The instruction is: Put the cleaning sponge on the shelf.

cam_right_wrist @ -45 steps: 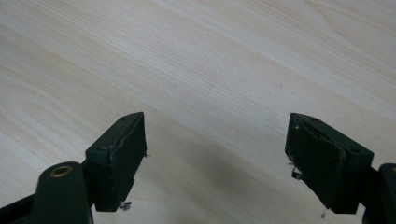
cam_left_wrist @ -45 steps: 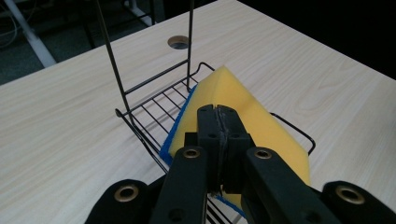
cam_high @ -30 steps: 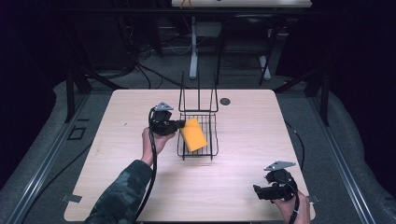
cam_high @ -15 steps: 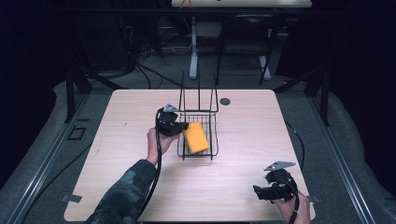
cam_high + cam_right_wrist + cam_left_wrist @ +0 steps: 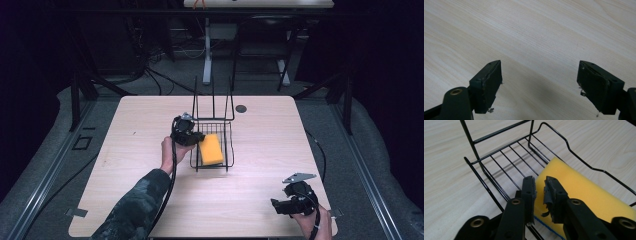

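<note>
Left hand-held gripper [image 5: 539, 192]: jaws have just been opening, slightly parted at the sponge's corner, letting it go.
Sponge [image 5: 579, 192]: yellow, lying inside the wire basket [image 5: 499, 157], apparently dropped off there.
Right hand-held gripper [image 5: 539, 85]: released wide, idle over the bare desk [image 5: 536, 30].

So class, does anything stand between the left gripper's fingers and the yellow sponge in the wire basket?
Nothing visible does. The left gripper has just been opening; its fingers straddle the corner of the yellow sponge, which lies in the wire basket.
</note>
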`<action>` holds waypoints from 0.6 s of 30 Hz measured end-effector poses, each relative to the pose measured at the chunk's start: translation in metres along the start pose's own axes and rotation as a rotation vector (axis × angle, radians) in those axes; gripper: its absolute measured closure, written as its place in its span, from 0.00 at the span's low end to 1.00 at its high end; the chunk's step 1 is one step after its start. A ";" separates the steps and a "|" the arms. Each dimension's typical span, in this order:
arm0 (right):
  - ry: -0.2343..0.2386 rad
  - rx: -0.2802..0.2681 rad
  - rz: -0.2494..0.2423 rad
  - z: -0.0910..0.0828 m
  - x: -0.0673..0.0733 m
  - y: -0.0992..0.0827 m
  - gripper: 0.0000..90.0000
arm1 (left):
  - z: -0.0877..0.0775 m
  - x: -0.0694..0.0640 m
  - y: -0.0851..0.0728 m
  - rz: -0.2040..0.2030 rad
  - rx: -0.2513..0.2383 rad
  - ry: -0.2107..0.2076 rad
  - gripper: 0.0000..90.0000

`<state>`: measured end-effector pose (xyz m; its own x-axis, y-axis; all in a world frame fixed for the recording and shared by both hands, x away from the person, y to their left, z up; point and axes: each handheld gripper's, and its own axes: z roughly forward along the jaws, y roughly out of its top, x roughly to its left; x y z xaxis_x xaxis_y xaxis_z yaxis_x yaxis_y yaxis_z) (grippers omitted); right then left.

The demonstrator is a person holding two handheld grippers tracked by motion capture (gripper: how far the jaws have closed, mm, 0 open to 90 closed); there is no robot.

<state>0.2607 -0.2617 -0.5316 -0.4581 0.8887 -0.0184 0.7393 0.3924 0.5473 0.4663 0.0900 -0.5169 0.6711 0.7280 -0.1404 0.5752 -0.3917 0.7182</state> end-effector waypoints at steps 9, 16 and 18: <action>0.001 -0.003 0.000 -0.001 0.000 0.000 0.22 | -0.002 0.000 0.002 -0.002 0.022 0.006 0.48; -0.003 -0.007 0.000 -0.002 0.000 0.000 0.22 | -0.017 -0.002 0.003 0.032 0.017 0.015 0.33; -0.002 -0.009 0.001 -0.002 0.000 0.000 0.22 | -0.024 -0.003 0.003 0.037 0.019 0.025 0.31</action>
<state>0.2593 -0.2624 -0.5300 -0.4567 0.8894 -0.0197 0.7348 0.3896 0.5552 0.4550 0.0999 -0.4984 0.6801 0.7267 -0.0968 0.5591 -0.4288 0.7096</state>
